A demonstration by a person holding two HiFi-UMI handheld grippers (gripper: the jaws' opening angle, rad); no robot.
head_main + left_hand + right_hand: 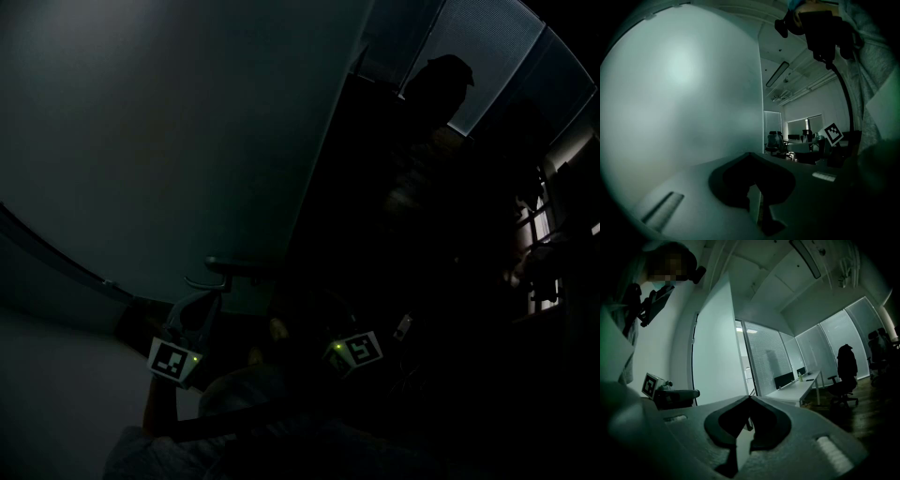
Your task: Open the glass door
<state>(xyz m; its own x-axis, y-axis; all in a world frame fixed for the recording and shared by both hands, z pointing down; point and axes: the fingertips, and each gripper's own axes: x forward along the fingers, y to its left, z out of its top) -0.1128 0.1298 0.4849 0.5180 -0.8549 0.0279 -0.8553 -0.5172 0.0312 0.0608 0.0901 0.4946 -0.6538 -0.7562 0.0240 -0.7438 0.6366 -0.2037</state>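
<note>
The scene is very dark. The frosted glass door (169, 141) fills the upper left of the head view, with its dark lever handle (234, 267) near its lower edge. My left gripper (208, 289) reaches up just under that handle, its marker cube (174, 360) below. In its own view the left gripper (751, 154) is shut with nothing visible between the jaws, and the glass (679, 93) lies close on the left. My right gripper (750, 398) also looks shut and empty, pointing past the door panel (717, 362). Its marker cube (356, 349) shows to the right.
Beyond the door is an office with a long desk (797, 387), a chair with a coat on it (846, 376) and blinds (768, 357). More chairs (780, 140) show past the door's edge. A person's dark outline (441, 103) stands at the upper right.
</note>
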